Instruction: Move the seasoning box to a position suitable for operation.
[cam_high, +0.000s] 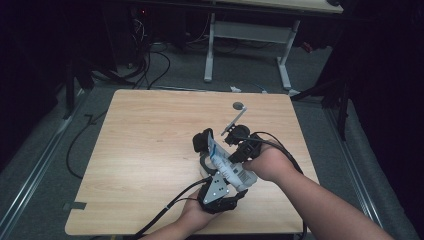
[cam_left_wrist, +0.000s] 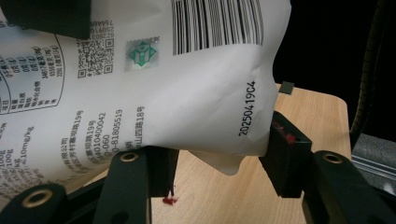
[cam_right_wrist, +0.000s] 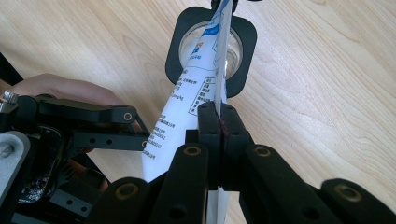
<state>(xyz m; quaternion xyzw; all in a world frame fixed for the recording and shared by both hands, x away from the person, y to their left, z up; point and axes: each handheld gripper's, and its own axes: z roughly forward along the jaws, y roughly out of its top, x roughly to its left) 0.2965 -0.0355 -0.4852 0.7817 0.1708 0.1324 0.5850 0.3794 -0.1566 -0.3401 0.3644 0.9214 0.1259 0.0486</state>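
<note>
Right claw (cam_right_wrist: 219, 126) was pinched fully closed on the flat seam of the white printed plastic pouch (cam_right_wrist: 187, 121). Left claw (cam_left_wrist: 219, 163) gripped the pouch's wider lower body, jaws partway apart. Pouch's far end sat over a black-rimmed glass jar (cam_right_wrist: 245, 46) on the wooden tabletop (cam_right_wrist: 327, 93) beyond the right claw.

A pale, wood-grain rectangular tabletop (cam_high: 150, 150) carries the scene. Near its far edge, right of centre, lies a small round grey disc (cam_high: 239, 105). On the dark grey carpeted floor (cam_high: 180, 70) beyond the tabletop stands a white metal desk frame (cam_high: 250, 35) with two legs, its light top at the far right. Black cables (cam_high: 150, 65) snake over the floor at the far left, and another black cable (cam_high: 75, 145) curves along the tabletop's left side. Grey metal rails (cam_high: 35, 165) run along the floor on the left and right.
</note>
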